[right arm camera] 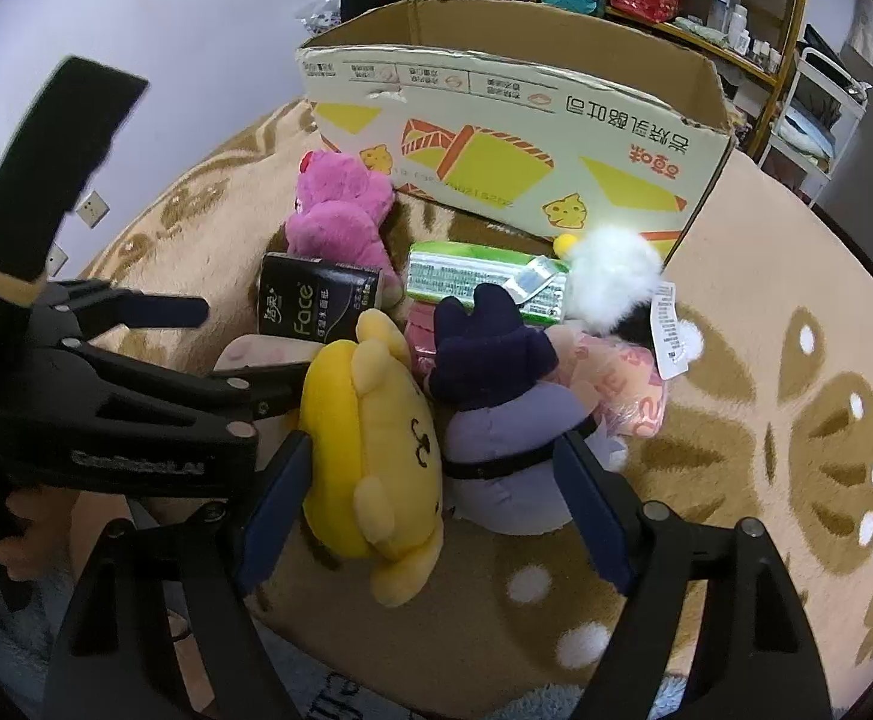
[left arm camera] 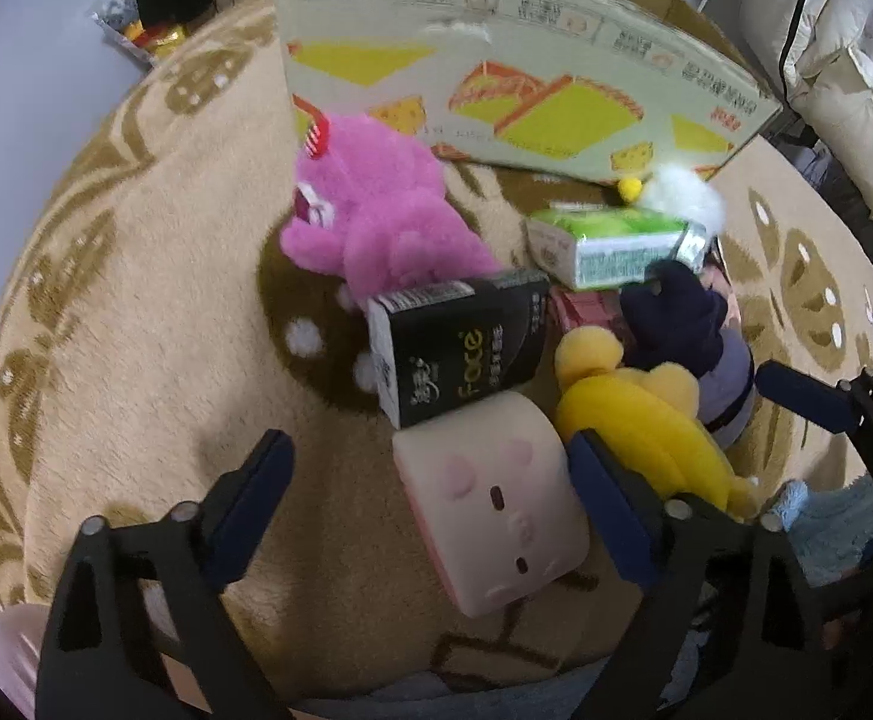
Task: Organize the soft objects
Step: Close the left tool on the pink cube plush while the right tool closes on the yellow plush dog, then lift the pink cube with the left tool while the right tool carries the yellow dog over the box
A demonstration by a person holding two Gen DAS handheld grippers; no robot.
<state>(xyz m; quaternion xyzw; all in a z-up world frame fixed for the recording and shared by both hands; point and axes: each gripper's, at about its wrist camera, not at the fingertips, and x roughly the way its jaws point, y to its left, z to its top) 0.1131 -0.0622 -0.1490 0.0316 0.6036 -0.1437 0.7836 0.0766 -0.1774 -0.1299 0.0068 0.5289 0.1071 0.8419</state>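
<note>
Left gripper (left arm camera: 430, 483) gapes wide, our fingers flanking the pink cube plush (left arm camera: 490, 504); black tissue pack (left arm camera: 460, 342) at twelve o'clock; right view: right gripper (right arm camera: 436, 507) spread around the yellow plush (right arm camera: 370, 450), cardboard box (right arm camera: 514, 132) at twelve.

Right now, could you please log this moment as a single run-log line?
left gripper: open, at pink cube plush | right gripper: open, over yellow plush | cardboard box: upright behind pile
</note>
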